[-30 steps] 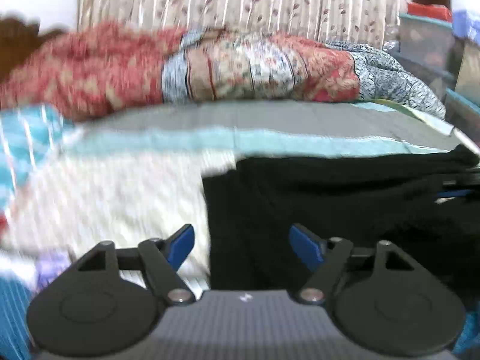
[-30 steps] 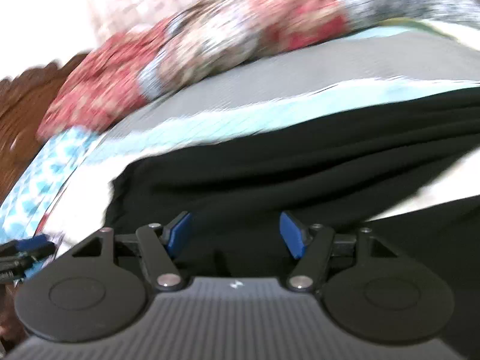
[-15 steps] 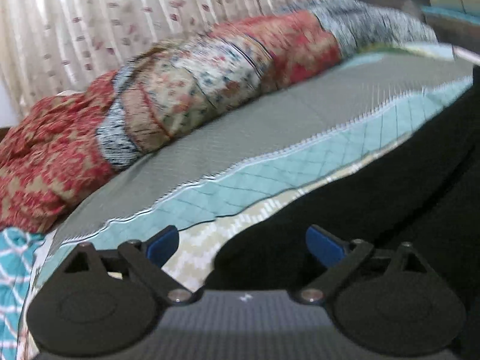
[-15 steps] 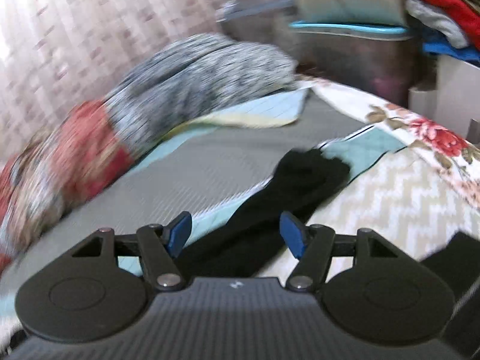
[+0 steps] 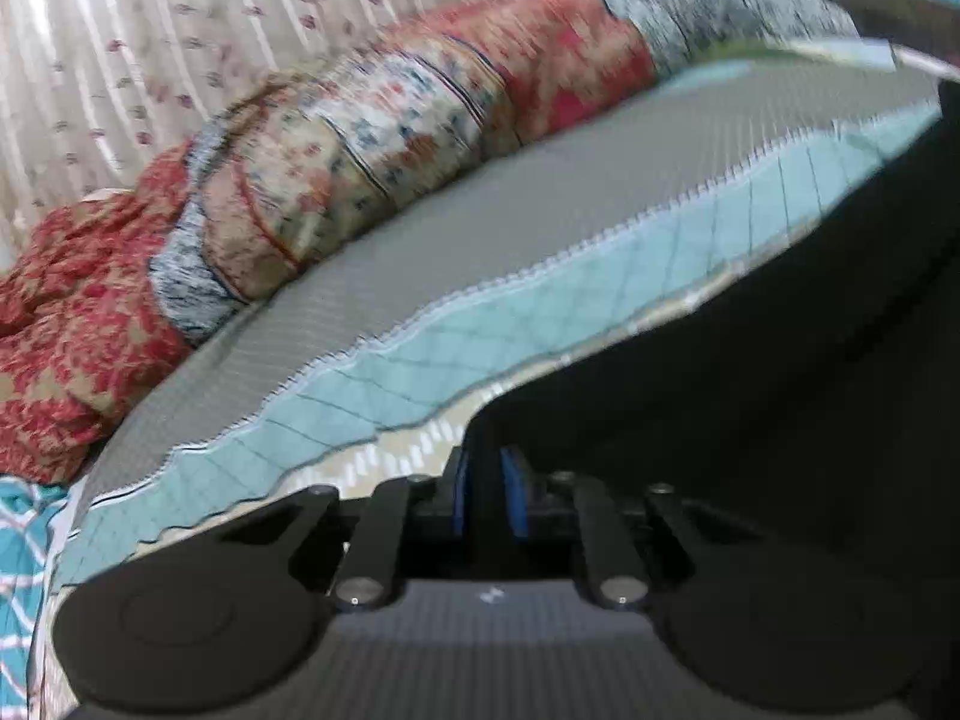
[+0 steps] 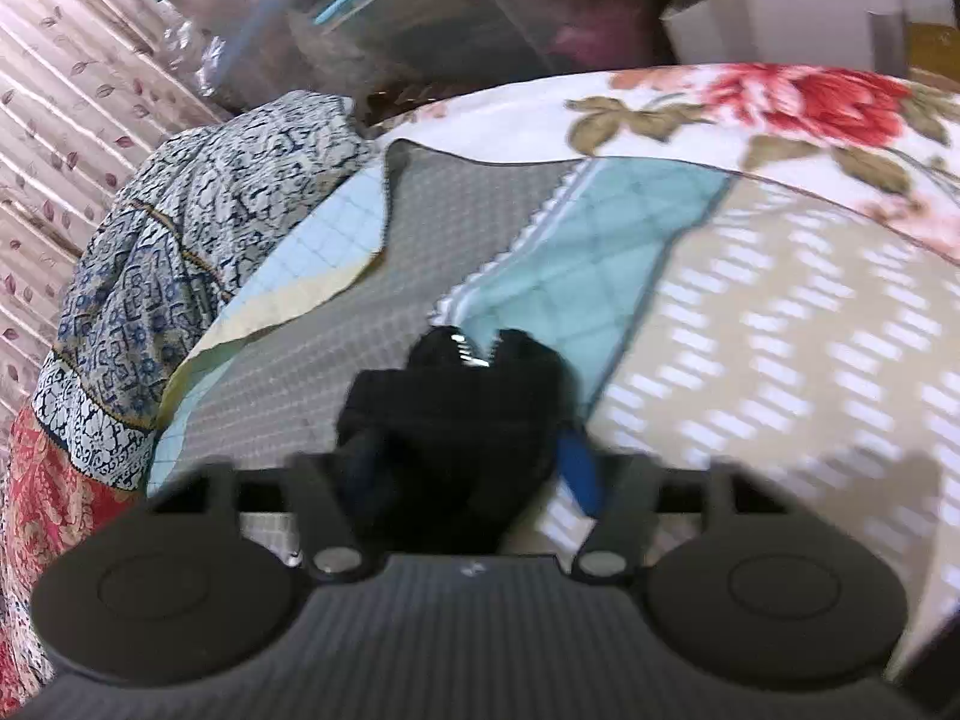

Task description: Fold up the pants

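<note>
The black pants (image 5: 750, 396) lie on the quilted bed cover and fill the right of the left wrist view. My left gripper (image 5: 485, 495) is shut on the pants' left edge, the blue pads nearly touching with black cloth between them. In the right wrist view a bunched black end of the pants (image 6: 462, 414) sits between the blue pads (image 6: 579, 468) of my right gripper (image 6: 465, 471), which is closed around it.
The bed cover has grey (image 5: 480, 222), teal (image 5: 540, 312) and beige zigzag bands (image 6: 780, 348). Rolled patterned blankets (image 5: 360, 138) lie along the far side before a striped curtain (image 5: 150, 30). A floral sheet (image 6: 780, 102) and plastic bins (image 6: 384, 12) lie beyond the bed's end.
Both grippers were open over the pants a second ago. Both have moved down to the cloth and closed on it, the left on the left edge, the right on the bunched end.
</note>
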Motion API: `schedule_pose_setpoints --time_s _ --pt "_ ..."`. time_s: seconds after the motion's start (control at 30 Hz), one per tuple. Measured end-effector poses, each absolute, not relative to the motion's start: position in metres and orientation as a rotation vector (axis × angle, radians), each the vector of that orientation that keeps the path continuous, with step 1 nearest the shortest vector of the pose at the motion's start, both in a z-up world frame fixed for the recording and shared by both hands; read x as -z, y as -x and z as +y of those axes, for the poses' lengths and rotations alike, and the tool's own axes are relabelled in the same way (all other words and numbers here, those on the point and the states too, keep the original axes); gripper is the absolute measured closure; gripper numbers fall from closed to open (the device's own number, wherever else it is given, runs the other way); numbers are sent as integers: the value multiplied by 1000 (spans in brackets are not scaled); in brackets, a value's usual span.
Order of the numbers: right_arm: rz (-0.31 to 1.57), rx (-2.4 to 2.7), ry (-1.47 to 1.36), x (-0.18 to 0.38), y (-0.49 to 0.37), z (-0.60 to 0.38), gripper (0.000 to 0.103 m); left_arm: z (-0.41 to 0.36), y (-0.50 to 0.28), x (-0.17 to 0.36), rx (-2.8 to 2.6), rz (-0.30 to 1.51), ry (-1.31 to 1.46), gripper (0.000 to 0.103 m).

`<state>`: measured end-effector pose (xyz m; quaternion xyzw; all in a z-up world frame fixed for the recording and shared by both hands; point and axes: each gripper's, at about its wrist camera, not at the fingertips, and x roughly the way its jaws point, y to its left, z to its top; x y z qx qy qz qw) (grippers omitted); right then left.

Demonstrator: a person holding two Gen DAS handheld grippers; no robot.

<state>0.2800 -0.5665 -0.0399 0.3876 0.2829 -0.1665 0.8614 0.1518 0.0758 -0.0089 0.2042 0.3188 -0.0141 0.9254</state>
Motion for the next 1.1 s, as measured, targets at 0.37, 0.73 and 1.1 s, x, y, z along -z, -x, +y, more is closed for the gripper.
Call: schedule_pose_setpoints --time_s 0.37,0.73,1.1 --pt "442 268 -717 -51 -225 -576 94 73 -40 -79 43 456 -287 91" --pt "447 316 -745 -48 -89 -628 94 56 86 -69 152 540 -248 91" --pt "619 545 -710 25 -30 -646 26 48 129 -17 194 769 -196 80"
